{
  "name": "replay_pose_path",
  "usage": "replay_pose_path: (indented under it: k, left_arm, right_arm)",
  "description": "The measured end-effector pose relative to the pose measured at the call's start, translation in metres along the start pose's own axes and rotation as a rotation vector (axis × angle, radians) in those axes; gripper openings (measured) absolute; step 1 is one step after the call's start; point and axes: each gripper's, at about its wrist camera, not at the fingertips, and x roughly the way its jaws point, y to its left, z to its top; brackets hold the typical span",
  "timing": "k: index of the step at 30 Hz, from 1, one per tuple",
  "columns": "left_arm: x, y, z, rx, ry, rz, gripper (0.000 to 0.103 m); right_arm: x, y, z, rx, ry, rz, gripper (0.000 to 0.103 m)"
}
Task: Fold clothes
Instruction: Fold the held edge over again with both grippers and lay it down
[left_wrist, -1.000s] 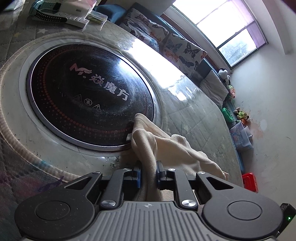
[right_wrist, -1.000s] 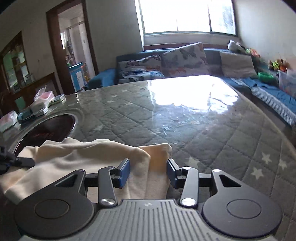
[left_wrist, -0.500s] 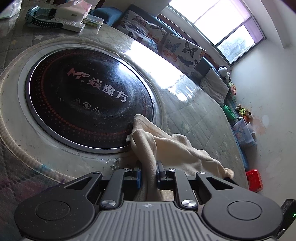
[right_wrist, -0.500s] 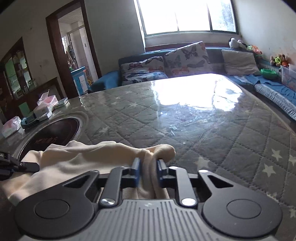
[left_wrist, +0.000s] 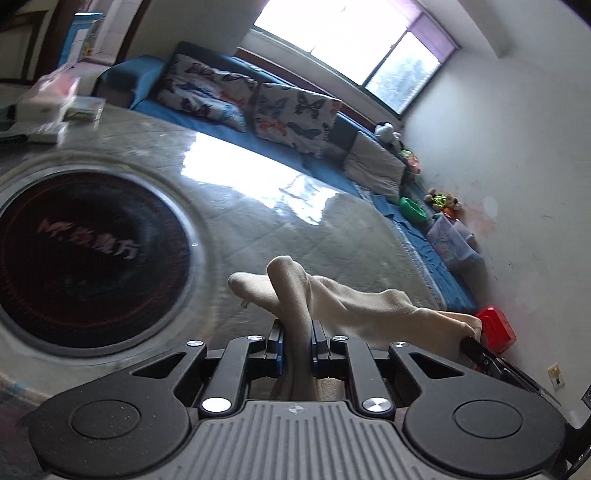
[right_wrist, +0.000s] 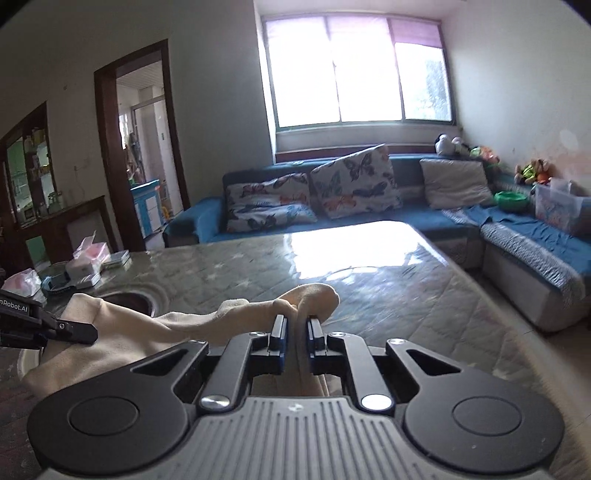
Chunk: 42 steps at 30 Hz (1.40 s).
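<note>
A cream garment (left_wrist: 354, 302) is held up above the table between both grippers. My left gripper (left_wrist: 297, 332) is shut on one bunched edge of it. My right gripper (right_wrist: 296, 330) is shut on the other edge of the garment (right_wrist: 155, 328). The cloth stretches between them and sags. The right gripper's black finger shows at the cloth's far end in the left wrist view (left_wrist: 491, 360). The left gripper's black finger shows at the left in the right wrist view (right_wrist: 55, 326).
A quilted table (right_wrist: 388, 280) under clear cover holds a round black induction cooktop (left_wrist: 85, 258) at the left. Tissue boxes and small boxes (right_wrist: 86, 267) sit at its far left. A blue sofa (right_wrist: 424, 218) with butterfly cushions runs behind and to the right.
The right gripper closed on the garment's edge. Both grippers then lifted the cloth off the table, and the views tilted up toward the sofa and window.
</note>
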Motion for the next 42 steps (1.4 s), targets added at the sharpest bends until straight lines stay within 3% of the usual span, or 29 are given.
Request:
replay_pose_path:
  k: [8, 17, 26, 27, 29, 32, 37, 42]
  left_arm:
    - [0.040, -0.053, 0.001, 0.072, 0.044, -0.045, 0.014]
    - [0.075, -0.090, -0.002, 0.143, 0.083, -0.059, 0.014]
    - [0.097, -0.078, -0.017, 0.248, 0.108, 0.076, 0.020]
    - [0.096, -0.075, -0.018, 0.247, 0.107, 0.088, 0.028]
    - [0.093, -0.069, -0.021, 0.244, 0.107, 0.102, 0.032]
    - [0.092, -0.067, -0.028, 0.244, 0.128, 0.097, 0.035]
    - [0.088, -0.076, -0.043, 0.305, 0.127, 0.110, 0.041]
    - [0.086, -0.084, -0.052, 0.383, 0.112, 0.132, 0.047]
  right_arm:
    - [-0.013, -0.042, 0.012, -0.001, -0.023, -0.125, 0.009]
    - [-0.005, -0.076, 0.014, 0.029, -0.017, -0.204, 0.009]
    - [0.030, -0.101, -0.014, 0.070, 0.101, -0.298, 0.012]
    - [0.033, -0.097, -0.014, 0.066, 0.104, -0.283, 0.012]
    - [0.039, -0.089, -0.014, 0.059, 0.111, -0.254, 0.015]
    - [0.048, -0.078, -0.014, 0.048, 0.121, -0.211, 0.027]
    - [0.067, -0.059, -0.013, 0.026, 0.140, -0.150, 0.028]
    - [0.104, -0.049, -0.017, 0.000, 0.225, -0.135, 0.034]
